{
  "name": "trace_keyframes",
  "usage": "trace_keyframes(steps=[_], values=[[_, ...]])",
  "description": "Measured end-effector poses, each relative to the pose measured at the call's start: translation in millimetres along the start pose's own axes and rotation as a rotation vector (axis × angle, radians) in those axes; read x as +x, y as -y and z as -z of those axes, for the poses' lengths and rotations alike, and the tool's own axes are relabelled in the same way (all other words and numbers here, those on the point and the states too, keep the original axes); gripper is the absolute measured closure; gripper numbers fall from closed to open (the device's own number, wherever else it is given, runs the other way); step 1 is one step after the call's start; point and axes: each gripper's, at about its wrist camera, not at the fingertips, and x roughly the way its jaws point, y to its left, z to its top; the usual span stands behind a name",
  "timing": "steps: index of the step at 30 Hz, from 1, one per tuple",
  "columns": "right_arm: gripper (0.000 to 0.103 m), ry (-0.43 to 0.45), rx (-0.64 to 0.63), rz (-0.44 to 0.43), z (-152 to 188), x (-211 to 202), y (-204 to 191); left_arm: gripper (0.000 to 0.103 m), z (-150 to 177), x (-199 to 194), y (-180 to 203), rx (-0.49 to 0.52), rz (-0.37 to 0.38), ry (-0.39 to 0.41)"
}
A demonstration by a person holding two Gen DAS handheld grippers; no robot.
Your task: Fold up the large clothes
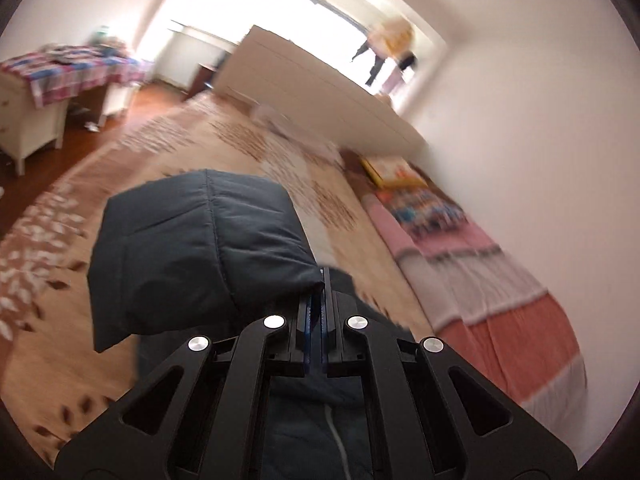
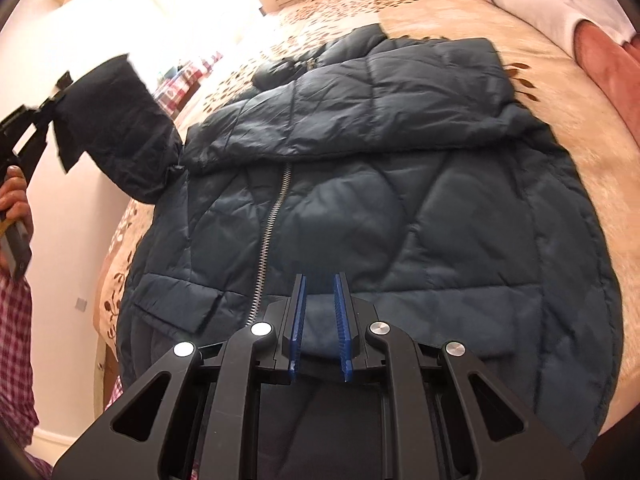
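Sleeve lifted off the jacket's left side, ready to fold across.
Left gripper [image 1: 317, 300] fingers clamp the sleeve [image 2: 116, 128] cuff, raised beside the jacket [image 2: 380, 208]; right gripper [image 2: 320, 320] fingers, slightly apart, pinch its hem.

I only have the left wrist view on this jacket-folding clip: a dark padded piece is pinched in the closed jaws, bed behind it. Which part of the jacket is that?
Observer: The right wrist view shows it is the sleeve, lifted off the bed by the left gripper while the jacket body lies flat.
Operator: Is the other sleeve out too?
Observer: No. It is already folded across the chest, above the zipper.
Operator: And the right gripper?
Observer: The right gripper is low over the hem area, jaws slightly parted with dark fabric between the pads; whether it grips, I cannot tell.
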Motion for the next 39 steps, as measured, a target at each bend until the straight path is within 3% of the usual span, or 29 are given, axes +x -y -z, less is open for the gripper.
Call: trace_keyframes(steps=[3,5,8,12,13,15,16,20,23,27,30,31,36,39], values=[[0.086,0.021,0.025,-0.006,3,-10,13,0.101,39,50,36,0.062,0.024,-0.131],[0.086,0.034,0.041,-0.008,5,-17,21,0.101,70,77,50,0.099,-0.007,-0.207],[0.086,0.047,0.062,-0.009,7,-24,33,0.101,114,108,57,0.134,-0.071,-0.293],[0.086,0.056,0.088,-0.009,8,-27,47,0.097,150,130,43,0.078,-0.128,-0.381],[0.086,0.056,0.095,-0.010,8,-27,50,0.094,154,136,37,0.041,-0.134,-0.412],[0.086,0.055,0.107,-0.013,9,-26,52,0.064,168,139,34,-0.026,-0.121,-0.477],[0.086,0.052,0.115,-0.018,9,-24,53,0.058,172,138,30,-0.063,-0.108,-0.503],[0.086,0.044,0.093,-0.027,7,-21,45,0.040,181,112,30,-0.076,-0.119,-0.494],[0.085,0.037,0.047,-0.033,1,-17,28,0.039,186,89,33,-0.001,-0.140,-0.461],[0.066,0.046,-0.015,-0.031,-12,-10,-1,0.038,187,32,35,0.083,-0.183,-0.359],[0.048,0.069,-0.100,-0.023,-23,-3,-32,0.038,191,-9,26,0.077,-0.212,-0.318],[0.042,0.080,-0.144,-0.018,-26,0,-45,0.038,195,-25,19,0.065,-0.222,-0.315],[0.036,0.124,-0.464,0.030,-35,29,-128,0.038,202,-70,-6,-0.004,-0.249,-0.307],[0.034,0.155,-0.686,0.121,-29,57,-173,0.038,204,-85,-16,-0.034,-0.251,-0.294]])
